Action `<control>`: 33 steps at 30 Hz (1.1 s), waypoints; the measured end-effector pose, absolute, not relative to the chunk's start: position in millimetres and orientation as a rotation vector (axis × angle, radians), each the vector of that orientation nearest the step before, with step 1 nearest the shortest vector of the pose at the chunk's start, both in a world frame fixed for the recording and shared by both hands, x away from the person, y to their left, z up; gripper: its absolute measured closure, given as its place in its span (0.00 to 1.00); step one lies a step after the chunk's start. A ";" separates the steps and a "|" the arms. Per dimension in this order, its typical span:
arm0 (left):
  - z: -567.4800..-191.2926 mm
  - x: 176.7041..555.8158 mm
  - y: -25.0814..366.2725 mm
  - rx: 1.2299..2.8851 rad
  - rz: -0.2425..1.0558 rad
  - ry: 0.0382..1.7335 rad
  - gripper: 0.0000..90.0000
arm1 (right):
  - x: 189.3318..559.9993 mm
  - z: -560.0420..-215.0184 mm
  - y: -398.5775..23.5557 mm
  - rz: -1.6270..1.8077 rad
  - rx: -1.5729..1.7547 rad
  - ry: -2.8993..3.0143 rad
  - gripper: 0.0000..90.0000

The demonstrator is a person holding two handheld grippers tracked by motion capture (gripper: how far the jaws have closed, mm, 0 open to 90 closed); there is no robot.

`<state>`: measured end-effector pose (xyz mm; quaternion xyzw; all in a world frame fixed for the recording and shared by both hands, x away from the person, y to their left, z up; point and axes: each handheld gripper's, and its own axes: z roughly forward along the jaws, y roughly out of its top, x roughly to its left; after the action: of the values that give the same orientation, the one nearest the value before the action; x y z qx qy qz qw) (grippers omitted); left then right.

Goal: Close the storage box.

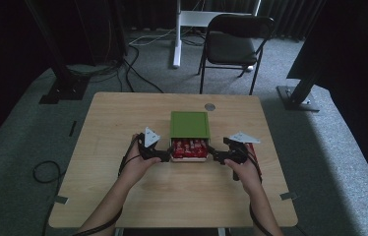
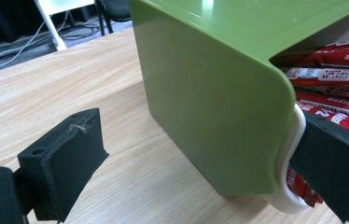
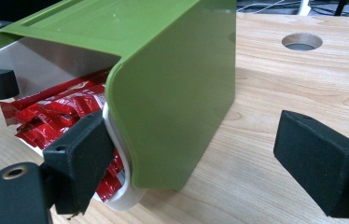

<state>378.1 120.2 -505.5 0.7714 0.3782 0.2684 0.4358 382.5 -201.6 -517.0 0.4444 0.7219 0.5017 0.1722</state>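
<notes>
1. We take the green box (image 1: 189, 125) as our landmark; it stands near the middle of the bench (image 1: 123, 118), its green cover over a white inner tray (image 2: 290, 154) that sticks out on the side nearest us.
2. We see red packets (image 1: 189, 147) lying in the exposed part of that tray, stacked lengthwise; in the left gripper view they show under the lifted edge of the green cover (image 2: 219, 93).
3. Our left gripper (image 1: 164, 156) sits at the near left corner of the green box; its jaws are spread wide, one standing clear over bare wood to the outside, the other against the white tray's rim at the corner; nothing is clamped between them.
4. Our right gripper (image 1: 215, 155) sits at the near right corner of the green box, mirror-fashion; its jaws are also wide apart, one by the tray's rim and the red packets, the other well out over the bench on the far side of the green wall (image 3: 182, 93).
5. We cannot tell whether either inner jaw presses on the tray or merely rests beside it.
6. Behind the green box, a round hole (image 1: 209, 106) is cut in the bench; beyond the bench stands a dark chair (image 1: 233, 42) on the carpet.
</notes>
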 end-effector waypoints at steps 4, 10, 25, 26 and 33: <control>-506.0 380.5 120.2 1.919 0.664 0.946 0.06 | 383.3 -517.7 -200.9 1.425 1.276 2.036 0.13; -507.4 383.5 119.8 1.905 0.665 0.958 0.06 | 385.7 -517.3 -199.8 1.414 1.279 2.027 0.13; -513.0 385.4 117.2 1.895 0.642 0.980 0.07 | 385.4 -519.2 -199.5 1.428 1.301 2.018 0.14; -512.6 384.9 117.2 1.890 0.640 0.981 0.07 | 384.7 -518.8 -199.4 1.425 1.297 2.018 0.14; -504.6 377.8 115.7 1.861 0.635 0.965 0.07 | 377.8 -514.5 -198.8 1.447 1.269 1.998 0.14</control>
<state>377.8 115.7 -504.6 0.7553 0.3917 0.2578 0.4578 377.8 -198.8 -514.5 0.4497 0.7080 0.5129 0.1829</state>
